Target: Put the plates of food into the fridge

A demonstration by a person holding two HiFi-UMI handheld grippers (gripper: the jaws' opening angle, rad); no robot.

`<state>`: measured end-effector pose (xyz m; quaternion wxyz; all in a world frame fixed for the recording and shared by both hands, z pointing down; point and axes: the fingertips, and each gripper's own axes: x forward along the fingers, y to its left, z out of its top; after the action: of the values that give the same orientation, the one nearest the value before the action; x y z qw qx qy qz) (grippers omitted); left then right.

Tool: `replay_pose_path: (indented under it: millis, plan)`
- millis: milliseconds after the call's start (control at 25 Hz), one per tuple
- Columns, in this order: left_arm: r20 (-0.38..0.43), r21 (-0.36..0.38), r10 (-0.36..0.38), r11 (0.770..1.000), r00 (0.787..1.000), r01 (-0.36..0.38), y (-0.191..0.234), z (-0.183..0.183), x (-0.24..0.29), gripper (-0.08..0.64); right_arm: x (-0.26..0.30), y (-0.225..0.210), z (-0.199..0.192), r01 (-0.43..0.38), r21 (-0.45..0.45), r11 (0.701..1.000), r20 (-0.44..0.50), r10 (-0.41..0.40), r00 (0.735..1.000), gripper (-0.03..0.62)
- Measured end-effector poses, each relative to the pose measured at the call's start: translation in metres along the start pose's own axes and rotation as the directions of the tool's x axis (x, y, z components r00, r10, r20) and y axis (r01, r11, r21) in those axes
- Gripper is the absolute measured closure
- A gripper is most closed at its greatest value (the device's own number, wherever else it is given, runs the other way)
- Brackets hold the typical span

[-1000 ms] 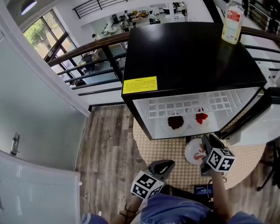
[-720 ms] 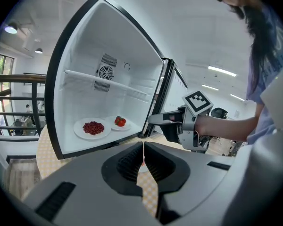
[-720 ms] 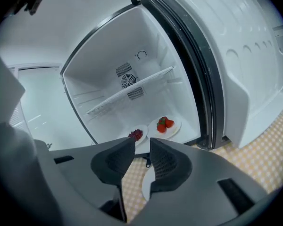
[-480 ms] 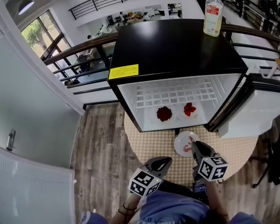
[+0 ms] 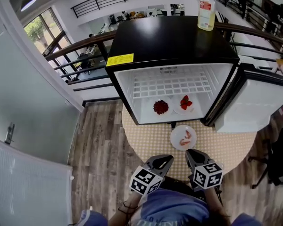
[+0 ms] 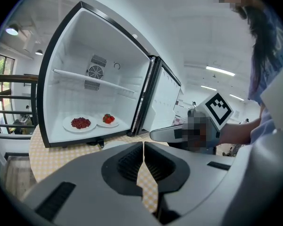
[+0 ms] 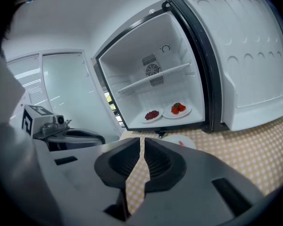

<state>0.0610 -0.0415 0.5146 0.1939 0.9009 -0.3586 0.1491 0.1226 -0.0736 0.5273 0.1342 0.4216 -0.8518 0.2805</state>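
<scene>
A black mini fridge [image 5: 170, 41] stands open. On its floor sit a plate of dark red food [image 5: 160, 107] [image 6: 80, 123] [image 7: 152, 115] and a plate of strawberries [image 5: 186, 103] [image 6: 108, 119] [image 7: 178, 109]. A third plate of food [image 5: 183, 137] [image 7: 179, 142] lies on the checked mat just outside the fridge. My right gripper [image 5: 191, 153] [image 7: 142, 141] hovers a little short of that plate, its jaws closing to a thin slit with nothing between them. My left gripper [image 5: 166, 159] [image 6: 144, 145] hangs beside it, shut and empty.
The fridge door [image 5: 254, 102] swings out to the right. A bottle [image 5: 206, 8] stands on the fridge top. The round checked mat [image 5: 148, 140] lies on wood flooring, with a railing [image 5: 85, 44] behind and a white door [image 5: 28, 182] at the left.
My right gripper has pulled back from the plate on the mat toward my body and its jaws have closed. The plate stays on the mat. The left gripper barely moved.
</scene>
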Motion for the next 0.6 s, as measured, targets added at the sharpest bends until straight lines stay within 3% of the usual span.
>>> replay_pose_path:
  millis: [400, 600]
  plan:
    - [-0.008, 0.032, -0.052, 0.998, 0.999, 0.052, -0.025, -0.001, 0.009, 0.54, -0.017, 0.008, -0.025, -0.027, -0.003, 1.0, -0.035, 0.027, 0.999, 0.555]
    - [-0.016, 0.071, -0.039, 0.997, 0.999, 0.04, -0.031, 0.0, 0.009, 0.54, -0.023, 0.005, -0.03, -0.02, 0.017, 1.0, -0.04, 0.021, 0.999, 0.554]
